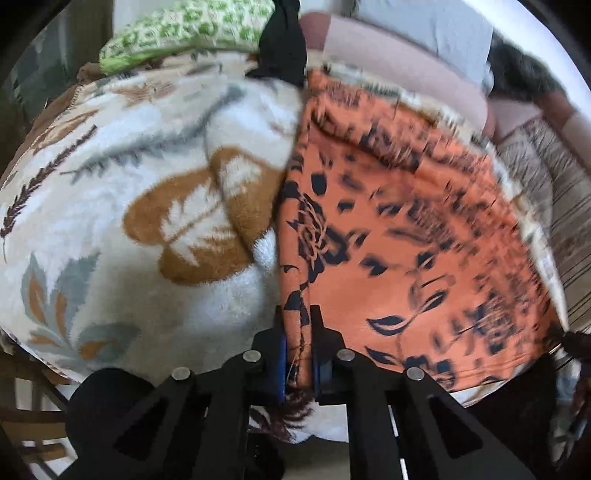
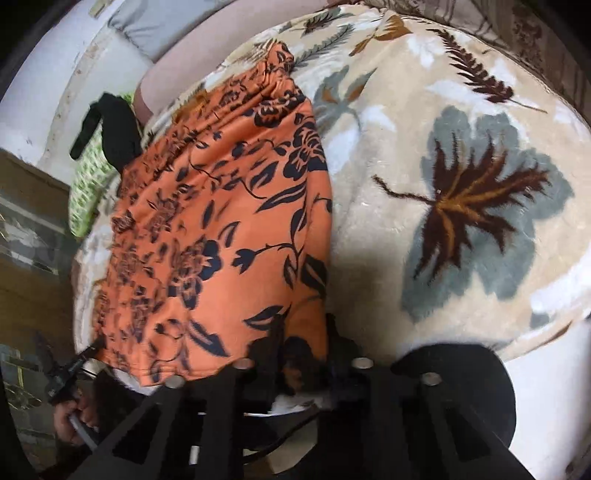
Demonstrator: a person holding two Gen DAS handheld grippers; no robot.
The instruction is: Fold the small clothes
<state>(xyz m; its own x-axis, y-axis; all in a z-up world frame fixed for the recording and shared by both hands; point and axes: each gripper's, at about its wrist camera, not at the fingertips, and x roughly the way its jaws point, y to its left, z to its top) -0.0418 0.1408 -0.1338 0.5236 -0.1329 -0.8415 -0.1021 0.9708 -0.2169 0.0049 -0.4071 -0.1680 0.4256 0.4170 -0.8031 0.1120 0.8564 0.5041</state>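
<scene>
Daylight was soft and fairly bright. Motion blur smeared the orange floral cloth (image 1: 424, 229) on the left view's right side. Fisheye bending curved both edges; a dark shadow lay on the blanket (image 2: 369, 280).

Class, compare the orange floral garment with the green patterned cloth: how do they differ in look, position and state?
The orange floral garment has black flowers; the green patterned cloth has a small green-on-pale print. The orange garment lies spread in the middle of the leaf-print blanket, while the green cloth sits bunched at its far edge. Left tongs and right tongs both grip the orange garment; nothing holds the green cloth. Both rest on the blanket.
</scene>
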